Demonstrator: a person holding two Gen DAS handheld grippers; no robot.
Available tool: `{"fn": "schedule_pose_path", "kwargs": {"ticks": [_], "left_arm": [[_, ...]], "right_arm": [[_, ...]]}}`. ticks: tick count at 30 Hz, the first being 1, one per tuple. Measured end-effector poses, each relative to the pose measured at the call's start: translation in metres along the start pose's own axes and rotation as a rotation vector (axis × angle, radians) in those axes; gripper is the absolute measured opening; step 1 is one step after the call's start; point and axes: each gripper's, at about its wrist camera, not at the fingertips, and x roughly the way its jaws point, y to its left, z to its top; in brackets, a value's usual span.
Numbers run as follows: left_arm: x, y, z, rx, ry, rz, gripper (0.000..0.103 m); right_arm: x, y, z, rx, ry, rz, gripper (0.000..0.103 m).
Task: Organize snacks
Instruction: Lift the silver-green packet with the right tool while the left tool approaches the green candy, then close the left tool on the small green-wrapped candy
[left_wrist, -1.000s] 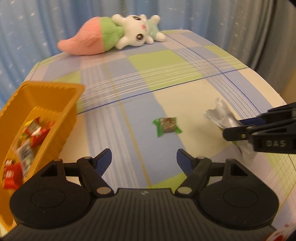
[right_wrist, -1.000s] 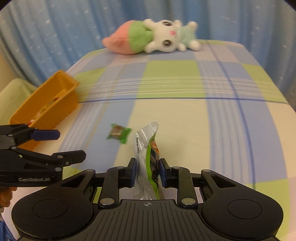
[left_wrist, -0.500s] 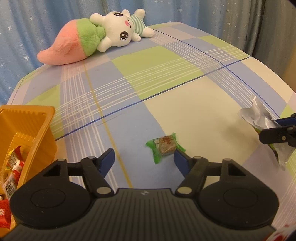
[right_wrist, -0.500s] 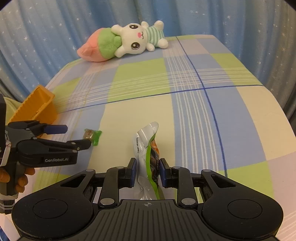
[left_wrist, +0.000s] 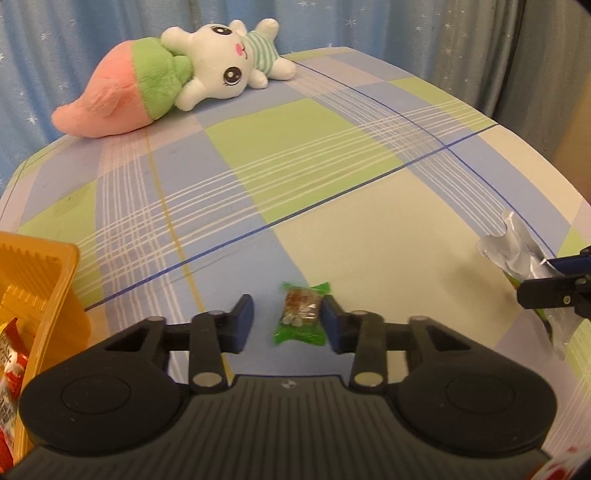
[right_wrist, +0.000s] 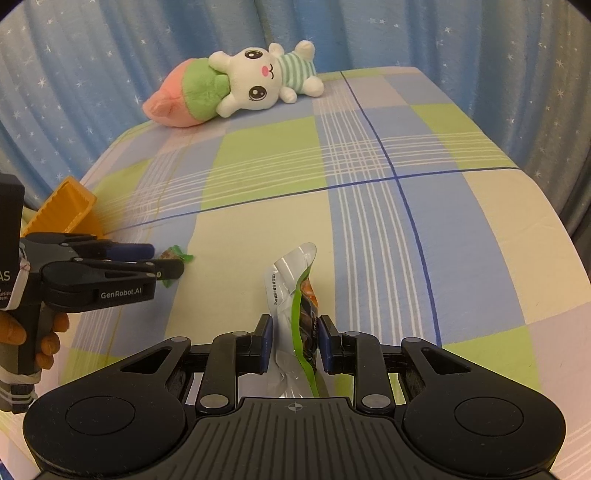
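Small green-wrapped candy (left_wrist: 301, 314): on checked tablecloth (left_wrist: 295, 155), between left gripper's (left_wrist: 286, 319) parted fingers. Light, crinkly, slippery; pinch mid-body. Right gripper (right_wrist: 293, 341) clamps silver-green foil pouch (right_wrist: 295, 295).

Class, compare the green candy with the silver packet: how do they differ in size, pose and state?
The green candy is small; the silver packet is longer. The candy lies flat on the table, the packet stands upright. The left claw is open around the candy; the right claw grips the packet. Both are wrapped snacks.
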Motion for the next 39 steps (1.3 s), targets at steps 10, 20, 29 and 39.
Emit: {"fn": "schedule_pose_path", "kwargs": {"ticks": [10, 20, 29, 39], "left_arm": [[0.001, -0.006, 0.001, 0.009, -0.003, -0.007, 0.021], [-0.008, -0.006, -0.006, -0.041, 0.016, -0.001, 0.019], [-0.033, -0.005, -0.027, -0.100, 0.025, -0.018, 0.019], [-0.095, 0.007, -0.050, -0.184, -0.052, -0.023, 0.019]], "right_arm": [[0.001, -0.003, 0.000, 0.012, 0.003, -0.004, 0.027], [-0.001, -0.003, 0.001, 0.020, -0.005, 0.011, 0.026], [-0.006, 0.008, -0.004, 0.012, -0.003, 0.039, 0.027], [-0.018, 0.036, -0.012, -0.023, -0.003, 0.080, 0.027]]}}
